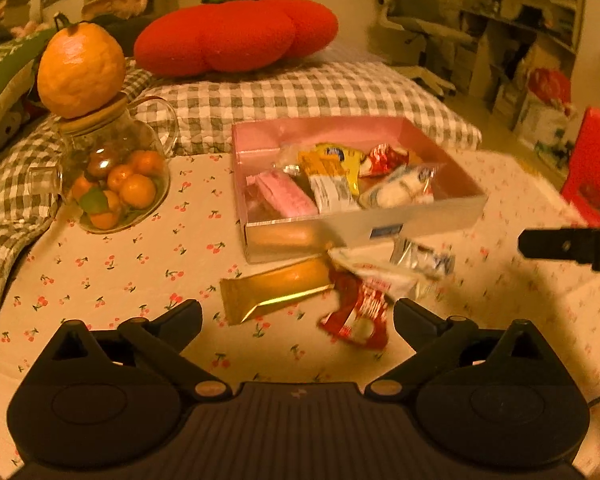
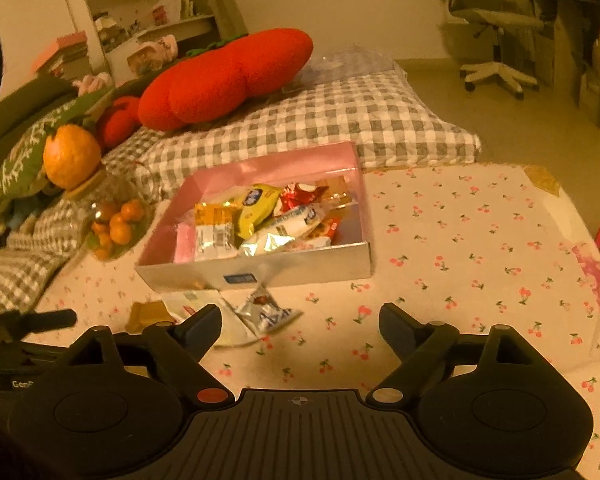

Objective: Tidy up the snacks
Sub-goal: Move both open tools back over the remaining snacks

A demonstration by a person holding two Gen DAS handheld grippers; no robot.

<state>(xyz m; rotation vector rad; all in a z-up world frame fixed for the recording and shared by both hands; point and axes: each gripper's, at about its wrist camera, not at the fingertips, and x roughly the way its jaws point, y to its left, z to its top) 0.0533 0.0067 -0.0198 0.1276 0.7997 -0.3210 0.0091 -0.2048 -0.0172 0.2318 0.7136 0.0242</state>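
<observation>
A pink-lined silver box [image 1: 432, 222] [image 2: 300, 270] sits on the cherry-print tablecloth and holds several snack packets [image 1: 340, 180] [image 2: 260, 220]. In front of it lie a gold bar wrapper [image 1: 272, 290] [image 2: 148, 314], a red-and-white packet [image 1: 360, 314], a white packet [image 1: 376, 270] [image 2: 204, 304] and a silver packet [image 1: 424, 258] [image 2: 266, 312]. My left gripper [image 1: 298, 316] is open and empty just before the gold and red packets. My right gripper [image 2: 300, 322] is open and empty, right of the silver packet; one finger [image 1: 568, 246] shows in the left wrist view.
A glass jar of small oranges [image 1: 116, 184] [image 2: 114, 224] with a large orange [image 1: 80, 70] [image 2: 71, 156] on its lid stands left of the box. A checked cushion [image 1: 300, 96] [image 2: 320, 120] and a red tomato pillow [image 1: 236, 36] [image 2: 228, 76] lie behind. A red object [image 1: 596, 168] is at right.
</observation>
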